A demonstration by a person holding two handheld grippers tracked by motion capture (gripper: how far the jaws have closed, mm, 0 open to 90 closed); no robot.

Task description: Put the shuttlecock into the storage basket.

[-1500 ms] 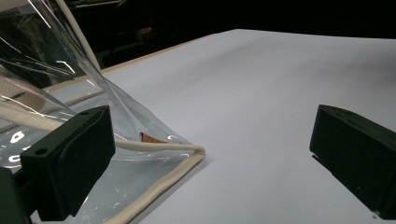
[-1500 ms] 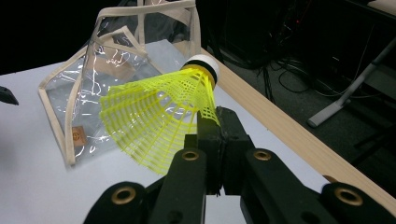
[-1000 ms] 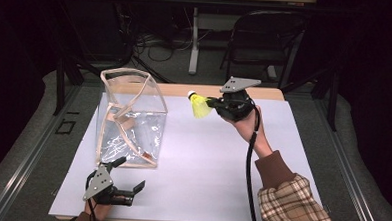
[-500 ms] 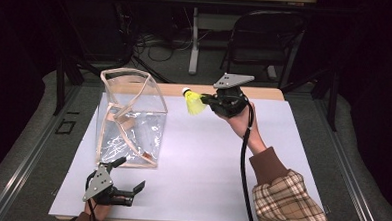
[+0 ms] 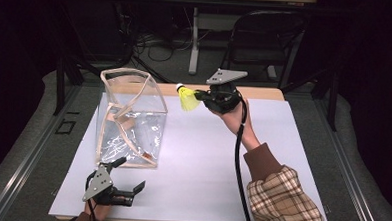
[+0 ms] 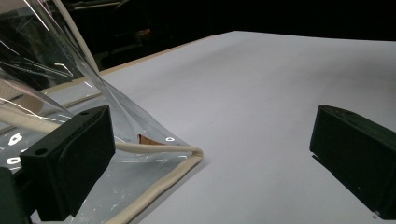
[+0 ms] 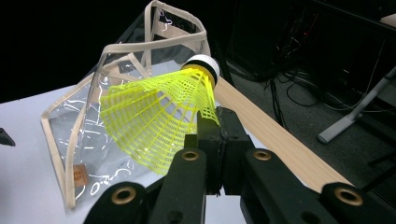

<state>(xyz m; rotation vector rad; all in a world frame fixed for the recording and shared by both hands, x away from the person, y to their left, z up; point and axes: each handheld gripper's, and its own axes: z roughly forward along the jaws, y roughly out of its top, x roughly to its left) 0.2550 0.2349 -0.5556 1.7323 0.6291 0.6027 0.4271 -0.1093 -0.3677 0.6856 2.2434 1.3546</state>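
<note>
White table [image 5: 207, 161]: clear bag [image 5: 131, 120] upright; right tongs [image 5: 200, 96] grip yellow shuttlecock [image 5: 187, 98] beside it; left tongs [image 5: 133, 188] agape.

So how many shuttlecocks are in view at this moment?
1. A yellow shuttlecock is held above the table by the right gripper, shut on its skirt, beside the clear bag. The bag looks empty, though glare could hide something inside.

bag [image 6: 56, 88] cut off left, label [image 7: 78, 174] unreadable
</note>
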